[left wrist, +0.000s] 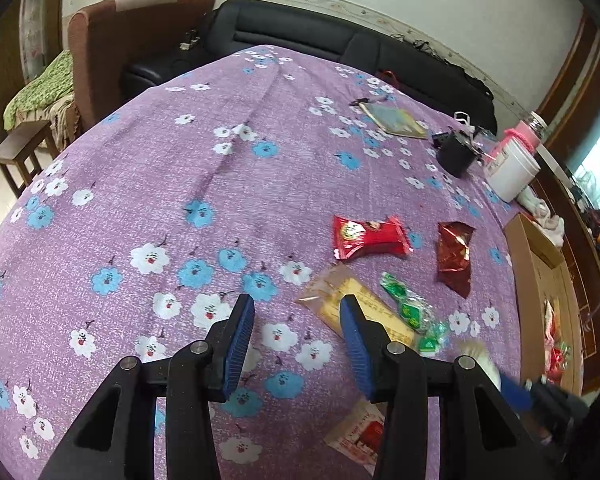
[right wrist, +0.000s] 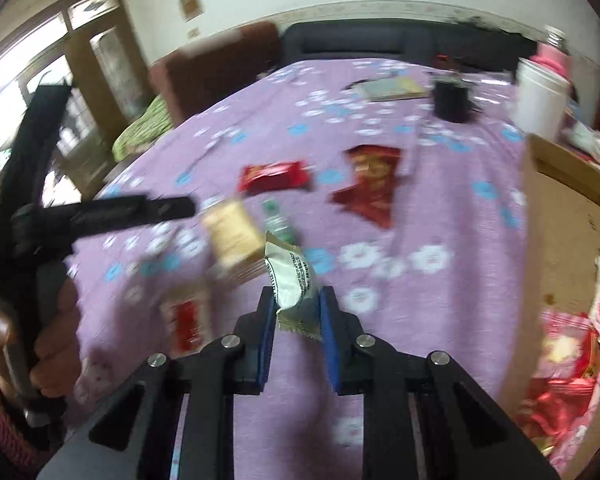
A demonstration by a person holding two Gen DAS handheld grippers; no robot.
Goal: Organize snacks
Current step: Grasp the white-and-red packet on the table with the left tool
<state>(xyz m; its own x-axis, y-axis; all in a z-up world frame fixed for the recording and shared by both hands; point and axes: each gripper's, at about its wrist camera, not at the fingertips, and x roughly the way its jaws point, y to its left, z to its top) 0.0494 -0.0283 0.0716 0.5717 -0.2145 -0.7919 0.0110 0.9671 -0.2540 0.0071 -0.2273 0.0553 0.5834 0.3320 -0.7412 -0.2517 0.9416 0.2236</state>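
A: We've got the white snack packet (right wrist: 290, 280) pinched in our right tongs (right wrist: 298, 312), jaws closing on it; the left tongs (left wrist: 296, 316) hang released.

B: Next, we'd carry it right to the cardboard box (right wrist: 556, 232). Blur hides the packet's print and the box's contents.

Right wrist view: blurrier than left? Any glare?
Right wrist view: motion blur smears the purple floral tablecloth and loose snacks; the white crinkled snack packet between the blue pads stays sharp; window blown out. Left wrist view: sharp, heavy fisheye bending, blur only at lower right.
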